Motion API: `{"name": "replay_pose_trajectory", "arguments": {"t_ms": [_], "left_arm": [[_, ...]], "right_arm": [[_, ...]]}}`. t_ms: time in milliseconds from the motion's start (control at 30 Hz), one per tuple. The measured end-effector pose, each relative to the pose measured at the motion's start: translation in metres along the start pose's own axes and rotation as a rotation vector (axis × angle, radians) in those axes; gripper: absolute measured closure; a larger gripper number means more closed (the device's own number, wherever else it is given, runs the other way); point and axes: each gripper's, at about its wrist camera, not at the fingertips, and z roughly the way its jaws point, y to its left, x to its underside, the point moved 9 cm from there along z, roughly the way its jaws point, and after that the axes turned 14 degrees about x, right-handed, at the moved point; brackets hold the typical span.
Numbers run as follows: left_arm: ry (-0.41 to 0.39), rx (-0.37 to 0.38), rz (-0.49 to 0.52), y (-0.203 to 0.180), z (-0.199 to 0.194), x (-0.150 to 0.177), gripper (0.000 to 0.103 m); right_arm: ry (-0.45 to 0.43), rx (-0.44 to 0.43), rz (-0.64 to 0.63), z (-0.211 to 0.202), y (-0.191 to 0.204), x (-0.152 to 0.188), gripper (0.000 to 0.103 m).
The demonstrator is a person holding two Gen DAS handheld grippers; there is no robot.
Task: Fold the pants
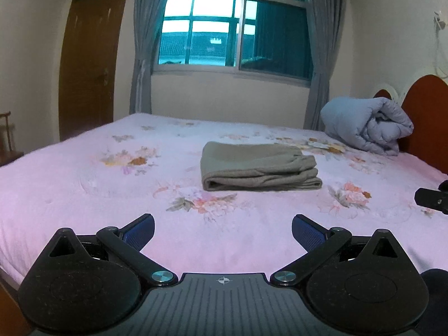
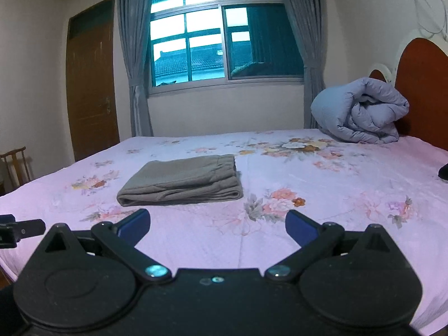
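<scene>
**Folded pants lie mid-bed, both claws open and clear of them**

Nearest in the left wrist view, the left claw hangs above the near edge of the bed, its blue ribbed pads spread wide with nothing between them. The right claw is likewise spread apart and holding nothing, over the same near edge; its blue pads look smooth from this angle. Each claw's black tip shows at the margin of the other's view, so the two sit side by side, apart.

Between the claws and the garment runs a bare band of pink sheet, flat, lightly textured, printed with pale flower clusters.

The pants rest near the middle of the bed, well apart from every edge. They are grey-brown, soft knit, folded into a compact rectangular stack with a rounded fold on the left and layered ends on the right. Open sheet surrounds them on all sides.

Farther back, at the far right corner, a puffy blue-grey quilt is rolled up against the rounded red-brown headboard. Beyond the far edge stand grey curtains framing a window; a brown wooden door is at the left, and a wooden chair sits off the left edge.
</scene>
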Motion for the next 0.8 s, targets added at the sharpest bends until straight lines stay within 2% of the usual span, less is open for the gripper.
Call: {"name": "replay_pose_trajectory", "arguments": {"t_ms": [800], "left_arm": [[-0.001,0.034,0.03,-0.0106,0.0015,-0.0003,0.0]], "right_arm": [[0.005,-0.018,-0.047,-0.0041,0.0085,-0.0001,0.006]]}}
